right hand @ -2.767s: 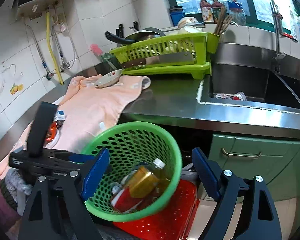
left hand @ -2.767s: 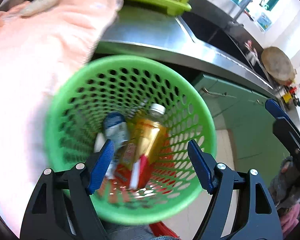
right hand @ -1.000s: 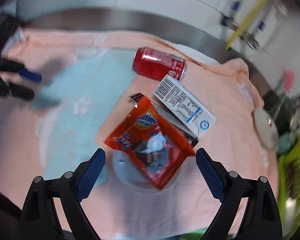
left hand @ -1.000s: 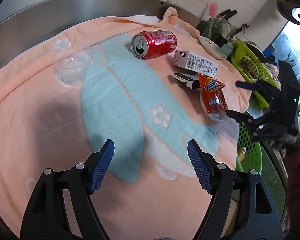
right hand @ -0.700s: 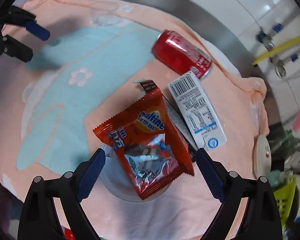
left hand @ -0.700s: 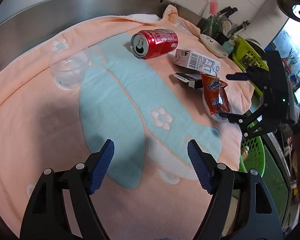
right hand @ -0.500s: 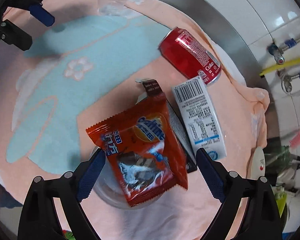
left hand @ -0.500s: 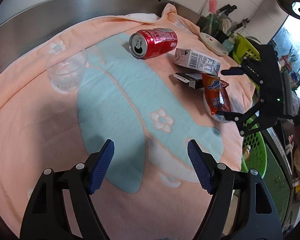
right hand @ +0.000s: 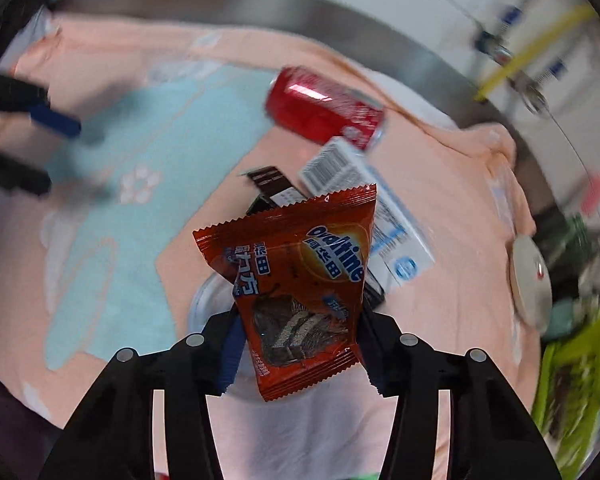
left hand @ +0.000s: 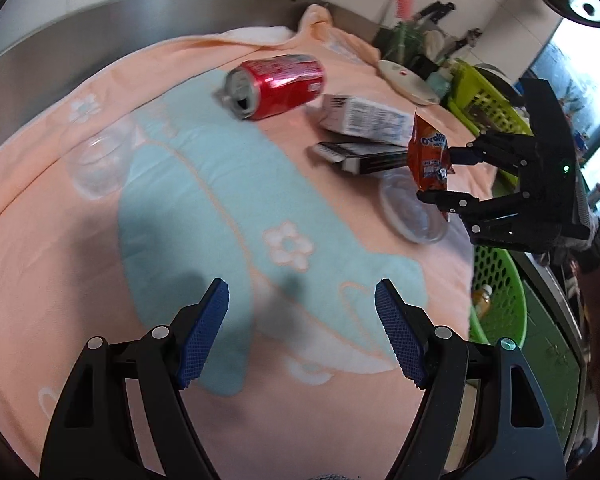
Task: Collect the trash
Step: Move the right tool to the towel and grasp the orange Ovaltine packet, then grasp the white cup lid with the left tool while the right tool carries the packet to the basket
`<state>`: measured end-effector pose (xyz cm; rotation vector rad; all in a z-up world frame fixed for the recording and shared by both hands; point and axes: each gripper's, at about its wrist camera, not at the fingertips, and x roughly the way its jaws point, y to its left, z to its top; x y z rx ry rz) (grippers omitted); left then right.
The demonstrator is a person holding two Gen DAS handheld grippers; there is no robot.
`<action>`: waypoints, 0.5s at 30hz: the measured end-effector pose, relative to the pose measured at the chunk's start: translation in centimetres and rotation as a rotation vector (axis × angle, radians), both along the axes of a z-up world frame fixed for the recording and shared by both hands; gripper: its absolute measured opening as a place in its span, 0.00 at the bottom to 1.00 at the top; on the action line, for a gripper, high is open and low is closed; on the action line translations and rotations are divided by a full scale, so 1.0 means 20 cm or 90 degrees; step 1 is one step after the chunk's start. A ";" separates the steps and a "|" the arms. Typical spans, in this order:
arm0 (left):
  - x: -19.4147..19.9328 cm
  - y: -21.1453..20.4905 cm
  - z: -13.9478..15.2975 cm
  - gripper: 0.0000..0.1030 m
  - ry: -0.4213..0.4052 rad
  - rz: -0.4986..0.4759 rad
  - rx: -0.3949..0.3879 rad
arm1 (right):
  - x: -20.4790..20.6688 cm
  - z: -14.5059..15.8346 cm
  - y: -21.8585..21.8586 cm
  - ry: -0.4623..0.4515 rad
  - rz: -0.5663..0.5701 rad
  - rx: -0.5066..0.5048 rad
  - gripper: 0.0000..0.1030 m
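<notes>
1. Nearest the left wrist camera, we see the left hand-held gripper [left hand: 302, 326] with its blue pads spread wide and nothing between them, above the pale blue patch of the towel [left hand: 172, 216].
2. Nearest the right wrist camera, the right hand-held gripper [right hand: 298, 344] is closing its jaws on the orange snack packet [right hand: 296, 276]; both pads bear on the packet's sides, and the packet sits raised clear of the towel.
3. On the packet we read "Ovaltine" in white on a blue band. Chinese characters stand beside it, and a picture of a chocolate biscuit sits below.
4. Directly under the packet we find a clear plastic lid [left hand: 414, 214] lying flat on the towel.
5. Just beyond the lid lies a dark flat box [left hand: 360, 156], with a white barcode panel at its near end in the right wrist view.
6. Touching that box on the far side is a white carton [right hand: 364, 208]. It carries a barcode, blue print too small for us to read, and a round blue mark.
7. Farther on, a red drinks can [left hand: 276, 86] lies on its side, its opened top toward the left wrist camera. Its white lettering is blurred.
8. A clear plastic cup [left hand: 98, 164] lies well apart at the left of the towel.
9. The towel covers a steel tabletop [left hand: 100, 16].
10. A green perforated basket [left hand: 500, 292] sits below the tabletop edge, on the right of the left wrist view, with a bottle inside.
</notes>
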<state>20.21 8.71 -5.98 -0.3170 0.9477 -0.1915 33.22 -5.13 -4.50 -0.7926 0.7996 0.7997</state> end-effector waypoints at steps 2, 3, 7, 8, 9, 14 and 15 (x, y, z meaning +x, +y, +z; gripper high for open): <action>0.02 -0.05 0.02 0.73 -0.010 -0.013 0.003 | -0.03 0.04 -0.06 0.010 -0.035 0.038 0.47; 0.03 -0.08 0.02 0.73 -0.013 -0.020 0.003 | -0.05 0.06 -0.10 0.017 -0.052 0.053 0.47; 0.11 -0.20 0.02 0.71 -0.017 -0.044 0.000 | -0.14 0.11 -0.25 0.020 -0.115 0.094 0.47; 0.13 -0.23 0.02 0.67 -0.018 -0.047 -0.001 | -0.17 0.12 -0.28 0.015 -0.133 0.099 0.47; 0.16 -0.25 0.02 0.65 -0.016 -0.051 -0.004 | -0.19 0.12 -0.33 0.023 -0.154 0.113 0.47; 0.29 -0.38 -0.04 0.52 0.002 -0.071 0.001 | -0.34 0.11 -0.49 0.034 -0.222 0.158 0.47; 0.33 -0.40 -0.06 0.49 0.007 -0.073 0.004 | -0.37 0.10 -0.52 0.031 -0.237 0.166 0.47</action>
